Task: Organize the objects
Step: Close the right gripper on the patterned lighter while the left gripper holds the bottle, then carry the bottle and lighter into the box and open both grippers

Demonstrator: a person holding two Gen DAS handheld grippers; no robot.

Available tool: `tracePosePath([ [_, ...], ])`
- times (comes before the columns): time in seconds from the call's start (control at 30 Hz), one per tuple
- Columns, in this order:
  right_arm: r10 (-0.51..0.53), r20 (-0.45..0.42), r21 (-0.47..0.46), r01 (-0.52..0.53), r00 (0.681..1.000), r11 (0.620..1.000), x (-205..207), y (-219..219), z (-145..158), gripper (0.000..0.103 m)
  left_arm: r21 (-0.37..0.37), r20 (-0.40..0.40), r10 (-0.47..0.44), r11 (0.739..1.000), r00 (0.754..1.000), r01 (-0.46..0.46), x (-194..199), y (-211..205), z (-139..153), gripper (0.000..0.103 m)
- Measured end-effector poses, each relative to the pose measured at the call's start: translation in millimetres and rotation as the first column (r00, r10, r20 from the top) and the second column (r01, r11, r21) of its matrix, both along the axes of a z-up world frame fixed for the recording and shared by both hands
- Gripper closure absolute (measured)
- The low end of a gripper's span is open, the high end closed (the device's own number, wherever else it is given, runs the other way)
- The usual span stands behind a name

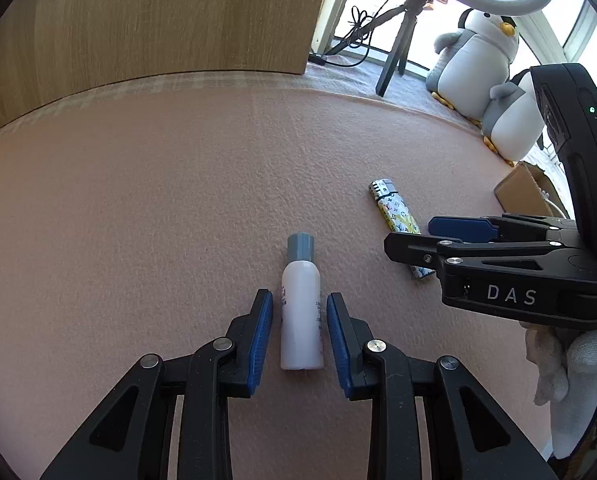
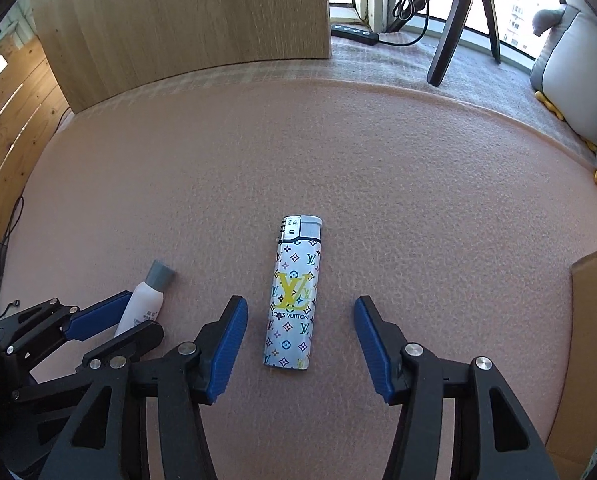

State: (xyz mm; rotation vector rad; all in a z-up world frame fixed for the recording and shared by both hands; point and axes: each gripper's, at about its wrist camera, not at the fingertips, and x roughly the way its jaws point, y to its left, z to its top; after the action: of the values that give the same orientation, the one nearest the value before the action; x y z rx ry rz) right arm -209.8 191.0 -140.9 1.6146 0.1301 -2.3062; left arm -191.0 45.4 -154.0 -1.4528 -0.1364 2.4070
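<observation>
The left hand-held gripper (image 1: 299,308) had its blue pads apart, one on each side of a small white bottle (image 1: 301,322) without touching it. The bottle lay flat on the pink tabletop (image 1: 158,200), its grey cap (image 1: 300,245) pointing away and small printed text on its side. The right hand-held gripper (image 2: 298,312) was spread wider around a lighter (image 2: 293,300), also not touching. The lighter lay flat, white with coloured monogram signs, a big yellow logo and a silver metal top at the far end. Bottle and lighter lay near each other. Behind stood a wooden panel (image 1: 158,12) and plush penguins (image 1: 478,52).
</observation>
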Motion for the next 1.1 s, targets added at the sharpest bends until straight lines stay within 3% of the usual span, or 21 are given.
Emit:
tracePosePath([
  [0.3,0.037,-0.004,0.030,-0.037,0.999,0.999,3.2,-1.0,0.9,0.081,0.013,-0.002,0.013,1.000,1.000,-0.013,-0.8,-4.3,-0.9,0.078],
  [0.67,0.030,0.017,-0.062,-0.029,0.999,0.998,32.7,19.3,6.0,0.082,0.077,0.023,0.063,0.995,0.998,-0.065,9.8,-10.2,-3.4,0.082],
  [0.93,-0.036,0.003,-0.199,0.036,0.999,0.979,74.1,68.7,27.3,0.082,0.148,0.061,0.090,0.984,0.994,-0.099,37.1,-4.5,-4.2,0.082],
  [1.1,-0.082,-0.058,-0.236,0.067,0.995,0.969,95.5,112.3,55.4,0.082,0.183,0.067,0.086,0.978,0.994,-0.097,51.6,10.1,2.9,0.082],
])
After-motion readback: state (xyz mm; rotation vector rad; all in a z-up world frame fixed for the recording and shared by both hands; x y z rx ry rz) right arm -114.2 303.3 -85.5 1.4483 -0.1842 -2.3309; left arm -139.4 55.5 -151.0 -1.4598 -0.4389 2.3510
